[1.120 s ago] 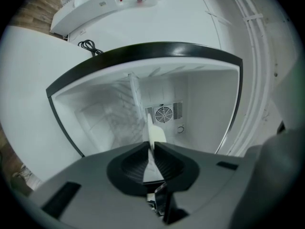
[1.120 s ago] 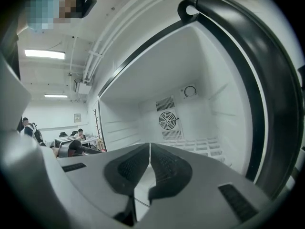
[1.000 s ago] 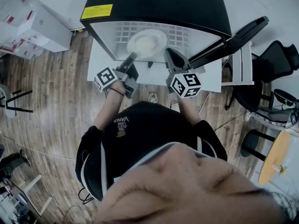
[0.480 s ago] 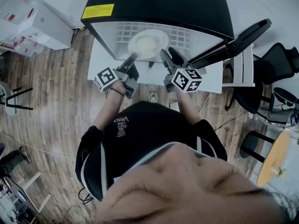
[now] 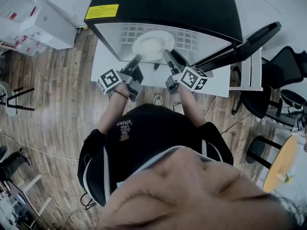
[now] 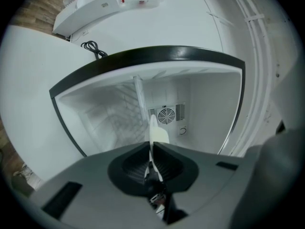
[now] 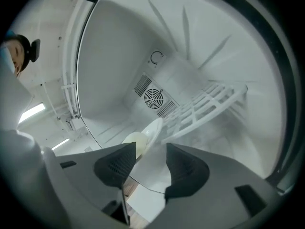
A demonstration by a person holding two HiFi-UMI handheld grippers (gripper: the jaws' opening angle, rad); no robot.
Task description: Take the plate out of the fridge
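White plate (image 5: 152, 44) sits on the wire shelf (image 7: 209, 101) inside the fridge (image 5: 163, 6); left gripper (image 6: 151, 147) is clamped on its near rim; right gripper (image 7: 151, 149), jaws just opening wide, straddles the rim unpressed; the plate looks stiff, slick and breakable; grip the rim.

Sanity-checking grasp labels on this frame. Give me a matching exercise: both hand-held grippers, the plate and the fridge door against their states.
Things
1. left hand-held gripper
2. right hand-held gripper
3. plate
4. fridge door

States
A. swung open
B. jaws apart, plate rim between them, not pressed
C. white, inside the fridge
D. jaws shut on the plate rim

Pairs: 1-D, 2-B, 3-C, 4-A

Note: the left jaws have just been closing on the rim. The right jaws have just been opening, with the rim between them.
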